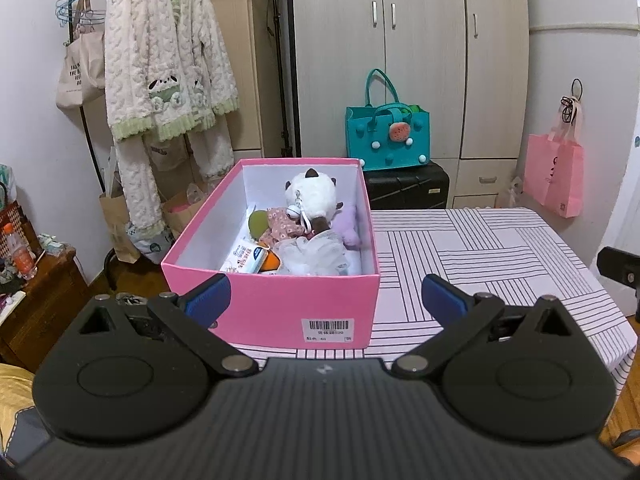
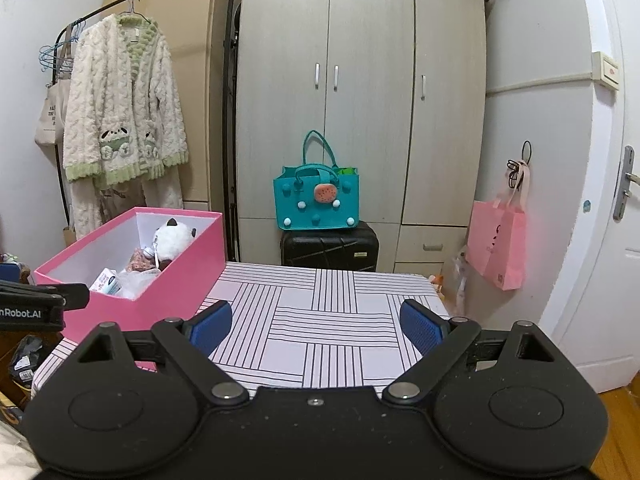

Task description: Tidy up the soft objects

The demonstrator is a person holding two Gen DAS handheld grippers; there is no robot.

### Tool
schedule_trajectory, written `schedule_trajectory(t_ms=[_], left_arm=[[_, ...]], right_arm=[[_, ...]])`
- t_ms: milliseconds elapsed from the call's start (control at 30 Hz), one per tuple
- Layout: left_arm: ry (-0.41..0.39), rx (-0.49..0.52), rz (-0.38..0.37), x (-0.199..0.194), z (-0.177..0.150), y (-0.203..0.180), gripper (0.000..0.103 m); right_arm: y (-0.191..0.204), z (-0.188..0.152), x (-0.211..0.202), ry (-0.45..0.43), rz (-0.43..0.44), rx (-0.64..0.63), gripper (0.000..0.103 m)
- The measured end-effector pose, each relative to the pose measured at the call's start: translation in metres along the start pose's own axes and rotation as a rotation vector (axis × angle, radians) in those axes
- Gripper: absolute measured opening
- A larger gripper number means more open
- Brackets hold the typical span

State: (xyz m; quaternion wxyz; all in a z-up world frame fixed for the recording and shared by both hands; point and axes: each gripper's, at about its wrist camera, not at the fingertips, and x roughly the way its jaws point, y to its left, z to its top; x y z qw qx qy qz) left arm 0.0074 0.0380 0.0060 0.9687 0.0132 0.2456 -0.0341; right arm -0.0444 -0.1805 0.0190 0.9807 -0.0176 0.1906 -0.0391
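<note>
A pink box (image 1: 276,304) stands on the striped table (image 1: 480,256) at its left side. Inside it lie a white plush toy (image 1: 312,196), a floral cloth doll (image 1: 282,222), a pale purple plush (image 1: 350,226), a white lacy cloth (image 1: 310,256) and a small carton (image 1: 244,258). My left gripper (image 1: 324,300) hovers open just in front of the box's near wall, nothing between its blue pads. The right wrist view shows the same box (image 2: 160,292) at the left. My right gripper (image 2: 316,326) stands open over the bare tablecloth (image 2: 320,312), holding nothing.
A teal felt bag (image 2: 316,200) sits on a black suitcase (image 2: 330,248) before the wardrobe. A fluffy robe (image 1: 164,56) hangs on a rack at left. A pink bag (image 2: 498,248) hangs on the right wall. A wooden side table (image 1: 36,304) stands left of the table.
</note>
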Motion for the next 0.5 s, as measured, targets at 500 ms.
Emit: schedule_trajectory(t_ms=[500], left_arm=[[-0.01,0.01,0.003,-0.0051,0.0,-0.0033,0.103]], right_arm=[[0.0012,-0.0007,-0.0027,-0.004,0.003,-0.009,0.093]])
